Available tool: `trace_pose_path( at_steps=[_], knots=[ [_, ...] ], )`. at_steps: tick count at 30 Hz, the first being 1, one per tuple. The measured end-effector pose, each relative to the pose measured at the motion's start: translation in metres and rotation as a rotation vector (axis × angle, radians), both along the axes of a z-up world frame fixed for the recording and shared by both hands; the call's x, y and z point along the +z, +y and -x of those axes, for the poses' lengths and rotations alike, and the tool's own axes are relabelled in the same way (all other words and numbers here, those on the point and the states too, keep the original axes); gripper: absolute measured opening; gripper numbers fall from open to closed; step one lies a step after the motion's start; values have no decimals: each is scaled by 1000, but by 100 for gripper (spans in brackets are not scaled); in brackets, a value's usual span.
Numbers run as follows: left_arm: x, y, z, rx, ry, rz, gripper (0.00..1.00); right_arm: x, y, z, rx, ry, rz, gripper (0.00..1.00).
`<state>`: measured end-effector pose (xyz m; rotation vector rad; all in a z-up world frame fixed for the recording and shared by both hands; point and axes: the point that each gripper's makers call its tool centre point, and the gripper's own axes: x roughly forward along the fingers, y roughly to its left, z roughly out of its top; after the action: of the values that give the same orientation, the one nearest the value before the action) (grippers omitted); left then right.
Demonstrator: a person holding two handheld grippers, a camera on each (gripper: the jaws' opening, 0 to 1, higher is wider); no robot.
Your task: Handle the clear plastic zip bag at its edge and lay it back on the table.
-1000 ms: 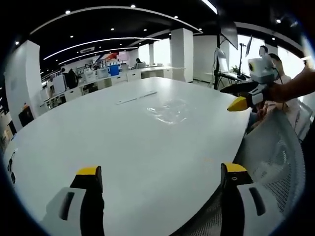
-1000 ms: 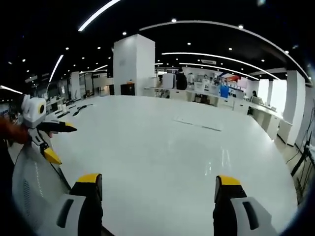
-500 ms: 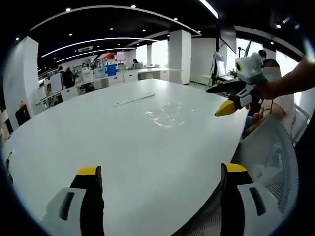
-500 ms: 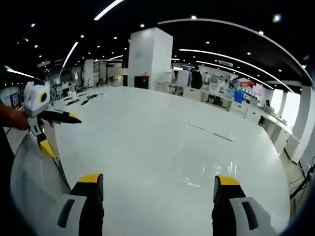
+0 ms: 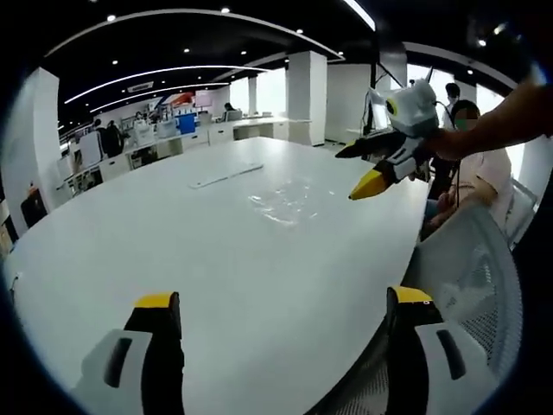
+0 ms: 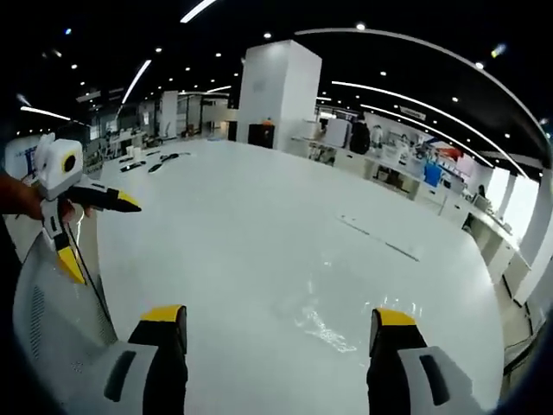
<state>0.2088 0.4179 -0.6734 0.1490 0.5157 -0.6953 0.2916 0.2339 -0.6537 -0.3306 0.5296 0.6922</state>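
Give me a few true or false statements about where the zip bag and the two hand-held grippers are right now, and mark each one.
1. The clear zip bag lies flat on the white table. True.
2. The right hand-held gripper is shut on the bag. False: its jaws stand apart, and the bag lies on the table beyond them.
3. The left hand-held gripper is open and holds nothing. True.
4. In the left gripper view, the right hand-held gripper rests on the table. False: it hangs in the air above the table, near the bag.
5. A mesh chair back shows by the table's edge. True.
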Motion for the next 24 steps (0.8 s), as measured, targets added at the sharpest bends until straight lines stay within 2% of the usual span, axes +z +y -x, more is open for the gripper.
trace_pose_path(
  at_steps=[6, 13, 16, 19, 24],
  knots=[
    [1, -4, 3, -20, 7, -5, 97, -9, 11, -10, 30, 11, 41, 76],
    [2, -7, 5, -14, 17, 5, 97, -20, 17, -22, 46, 36, 57, 71],
    [1, -8, 6, -14, 26, 8, 96, -25, 20, -24, 43, 60, 64, 63],
    [1, -8, 7, -19, 25, 1, 95, -30, 18, -33, 48, 26, 105, 55],
    [3, -8, 7, -16, 17, -4, 94, -40, 20, -43, 33, 57, 82, 55]
  ],
)
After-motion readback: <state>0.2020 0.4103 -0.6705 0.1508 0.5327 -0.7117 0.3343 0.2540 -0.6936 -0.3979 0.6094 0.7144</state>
